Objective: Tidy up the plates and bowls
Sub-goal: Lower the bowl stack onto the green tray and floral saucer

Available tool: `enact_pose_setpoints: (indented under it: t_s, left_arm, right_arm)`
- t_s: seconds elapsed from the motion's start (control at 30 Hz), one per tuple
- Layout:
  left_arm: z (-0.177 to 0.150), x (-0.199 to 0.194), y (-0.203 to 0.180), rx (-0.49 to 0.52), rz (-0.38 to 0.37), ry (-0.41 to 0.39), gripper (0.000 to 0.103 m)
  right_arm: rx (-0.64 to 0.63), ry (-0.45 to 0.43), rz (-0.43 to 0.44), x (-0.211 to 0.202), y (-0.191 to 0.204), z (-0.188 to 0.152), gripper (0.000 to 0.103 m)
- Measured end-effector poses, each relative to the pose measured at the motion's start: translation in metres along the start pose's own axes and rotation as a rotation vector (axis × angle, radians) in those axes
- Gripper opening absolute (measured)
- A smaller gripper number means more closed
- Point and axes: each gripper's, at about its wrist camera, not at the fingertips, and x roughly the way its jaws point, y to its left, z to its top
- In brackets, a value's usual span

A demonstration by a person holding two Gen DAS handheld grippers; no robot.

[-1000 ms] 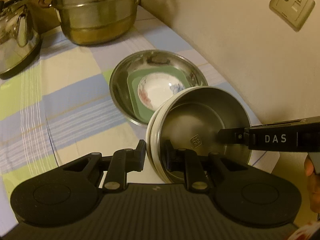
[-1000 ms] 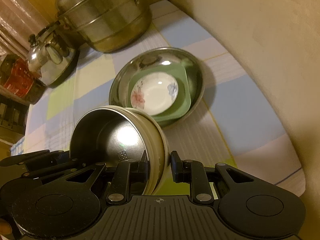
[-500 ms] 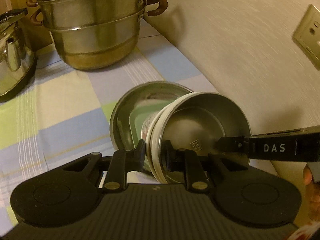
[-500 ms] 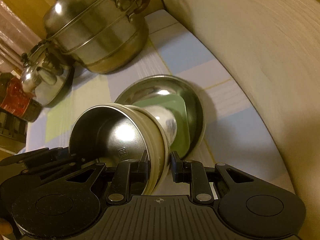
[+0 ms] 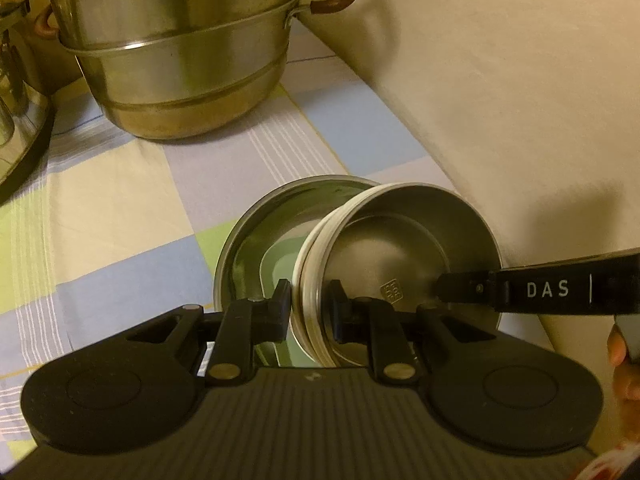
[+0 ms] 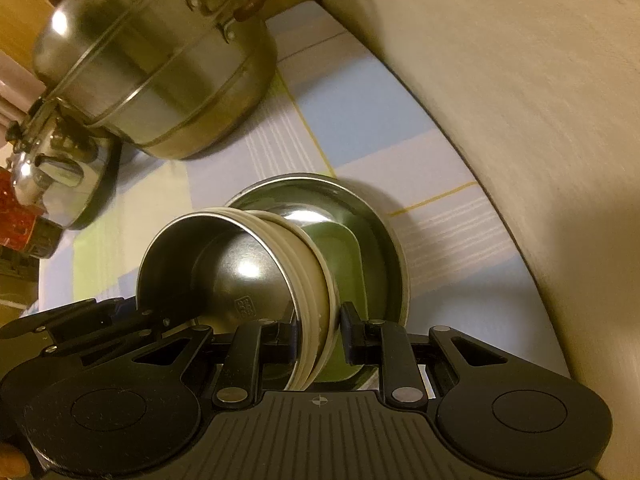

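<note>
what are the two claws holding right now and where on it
Both hold the same steel bowl by its rim, on opposite sides: the left claw pinches the rim nearest it, the right claw the other side, over the wide steel basin.

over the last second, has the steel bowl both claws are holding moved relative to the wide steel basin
Yes. The steel bowl has gone forward over the wide steel basin, now hiding the flowered dish seen earlier inside it.

This is a home kitchen. A big stacked steel steamer pot (image 5: 180,60) and a shiny kettle (image 6: 56,176) stand on a tabletop with a checked cloth (image 5: 120,200), against a plain beige wall (image 5: 500,80), under warm light.
</note>
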Motion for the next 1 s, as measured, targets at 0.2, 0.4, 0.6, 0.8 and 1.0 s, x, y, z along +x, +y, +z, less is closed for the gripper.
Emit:
enact_pose_setpoints:
  t_s: [0.2, 0.4, 0.6, 0.8, 1.0]
  left_arm:
    - [-0.001, 0.013, 0.003, -0.011, 0.004, 0.029, 0.017]
    - [-0.001, 0.022, 0.008, -0.019, 0.006, 0.047, 0.017]
    - [-0.001, 0.024, 0.007, -0.019, 0.015, 0.051, 0.017]
    - [-0.001, 0.023, 0.006, -0.016, 0.018, 0.046, 0.017]
    - [-0.004, 0.022, 0.007, -0.015, 0.017, 0.035, 0.017]
  right_arm:
    - [0.006, 0.034, 0.002, 0.011, -0.002, 0.005, 0.021]
    - [0.010, 0.050, 0.002, 0.019, -0.004, 0.007, 0.021]
    - [0.016, 0.049, 0.009, 0.023, -0.006, 0.006, 0.021]
    - [0.017, 0.041, 0.013, 0.023, -0.007, 0.005, 0.021]
    - [0.017, 0.032, 0.018, 0.023, -0.008, 0.003, 0.021]
